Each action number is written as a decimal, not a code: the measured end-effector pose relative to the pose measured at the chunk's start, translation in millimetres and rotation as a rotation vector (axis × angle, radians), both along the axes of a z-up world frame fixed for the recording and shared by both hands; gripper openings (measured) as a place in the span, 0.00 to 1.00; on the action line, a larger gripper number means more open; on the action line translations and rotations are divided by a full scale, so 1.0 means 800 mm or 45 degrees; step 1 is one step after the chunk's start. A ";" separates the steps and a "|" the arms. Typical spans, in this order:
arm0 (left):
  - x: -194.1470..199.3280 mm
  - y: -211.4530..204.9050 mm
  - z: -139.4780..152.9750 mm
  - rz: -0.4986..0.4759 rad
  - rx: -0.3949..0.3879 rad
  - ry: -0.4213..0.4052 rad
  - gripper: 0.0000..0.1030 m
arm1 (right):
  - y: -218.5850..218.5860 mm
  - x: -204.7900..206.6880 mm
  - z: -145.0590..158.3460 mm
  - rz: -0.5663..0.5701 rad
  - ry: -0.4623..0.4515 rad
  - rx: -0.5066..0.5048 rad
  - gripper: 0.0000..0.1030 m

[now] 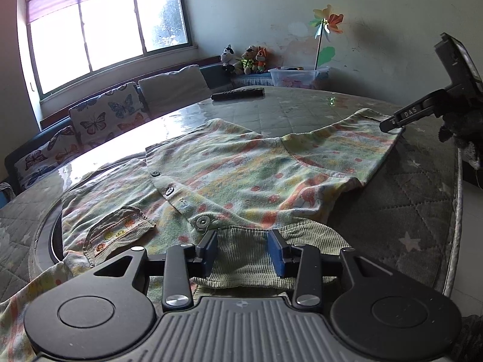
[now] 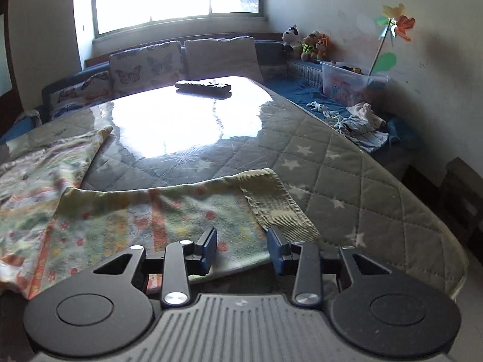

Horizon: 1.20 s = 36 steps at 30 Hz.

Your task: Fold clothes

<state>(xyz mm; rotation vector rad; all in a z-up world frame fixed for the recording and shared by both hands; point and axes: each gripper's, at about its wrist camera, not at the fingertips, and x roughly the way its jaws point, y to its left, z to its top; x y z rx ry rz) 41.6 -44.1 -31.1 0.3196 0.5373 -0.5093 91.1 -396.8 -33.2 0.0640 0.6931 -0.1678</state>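
Ribbed green cuff (image 1: pixel 246 256) sits right between your left tool (image 1: pixel 245 252) pads, which stand apart w/ nothing pinched; can't tell if they touch the cloth or hover just over it. That cuff belongs to the printed pajama top (image 1: pixel 211 175), spread across the quilted tabletop (image 1: pixel 407 199), button placket up, small pocket (image 1: pixel 120 229) toward the near-left side.

Your right tool (image 2: pixel 243 250) is also spread wide, over the sleeve (image 2: pixel 169 214) near the tabletop's near edge, w/ the sleeve's ribbed end (image 2: pixel 277 202) just beyond the right pad. From the left view it looks low at the far-right tip of the garment, prob. touching it, but not gripping.

Judgement: you're at the grasp-setup stage of a sleeve fold; garment looks laid out flat, no fold made yet that I can see.

Next move calls for: close each tool on its cuff edge, catch both fabric layers, lift only enough to clear, then carry the sleeves inward over the body panel. Keep tension even so the top doesn't drag toward the near edge.

Remote control (image 2: pixel 203 86) at the far edge is well apart, no obstacle.
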 end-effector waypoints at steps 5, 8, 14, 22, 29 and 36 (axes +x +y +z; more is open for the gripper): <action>0.000 0.003 -0.002 -0.006 0.000 -0.002 0.41 | 0.001 0.027 -0.004 -0.004 -0.001 -0.059 0.36; 0.001 0.005 -0.003 -0.006 -0.007 -0.002 0.44 | 0.000 0.038 -0.006 -0.020 -0.005 -0.110 0.41; 0.001 0.007 -0.003 -0.010 -0.006 -0.007 0.46 | 0.002 0.047 -0.005 -0.021 0.008 -0.192 0.45; -0.001 0.005 -0.003 -0.011 0.003 -0.014 0.47 | -0.019 0.069 -0.001 -0.093 0.008 -0.128 0.47; -0.001 0.005 -0.002 -0.010 0.012 -0.016 0.48 | 0.000 0.085 0.012 0.001 -0.037 -0.132 0.46; -0.001 0.006 -0.002 -0.006 0.012 -0.017 0.50 | -0.008 0.109 -0.003 -0.021 0.014 -0.146 0.51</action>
